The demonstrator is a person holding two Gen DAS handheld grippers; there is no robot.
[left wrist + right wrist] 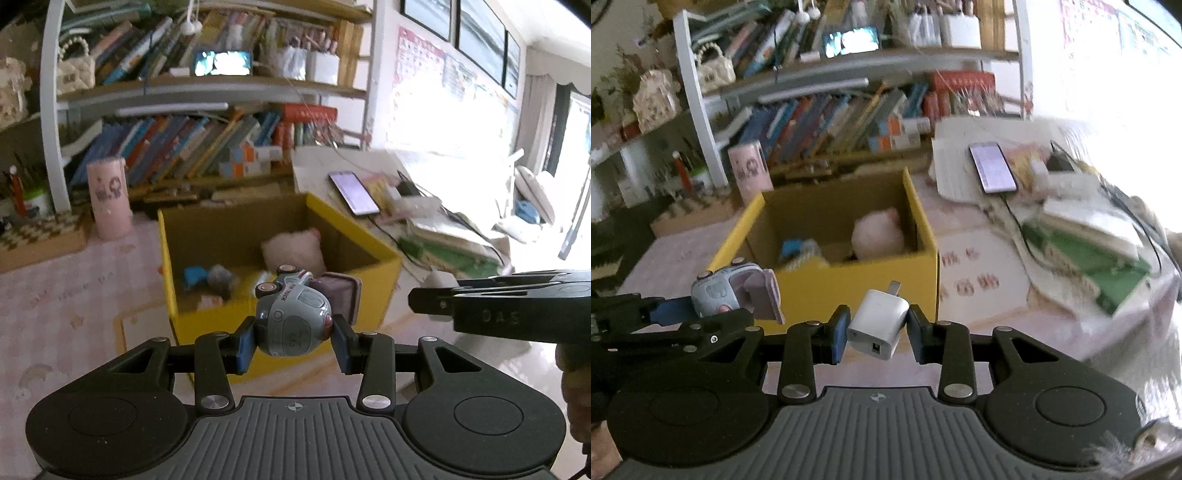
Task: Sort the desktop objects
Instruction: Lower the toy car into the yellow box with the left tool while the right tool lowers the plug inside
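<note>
My left gripper (pixel 293 341) is shut on a grey toy truck (pixel 295 317) with a purple rear bin, held in the air just in front of an open yellow cardboard box (pixel 388 273). The right wrist view shows my right gripper (pixel 877 334) shut on a white USB charger plug (pixel 878 324), also held before the yellow box (pixel 871 288). The toy truck (pixel 733 291) appears at the left of that view, beside the right gripper. Inside the box lie a pink plush (pixel 293 249), a blue item (pixel 194 275) and a grey fuzzy item (pixel 221 278).
A pink cylinder (pixel 109 195) stands left of the box. A phone (pixel 352 192) with a cable lies on stacked papers and books (pixel 450 240) at the right. Bookshelves (pixel 207 144) fill the back. The desk has a pink patterned mat (pixel 66 295).
</note>
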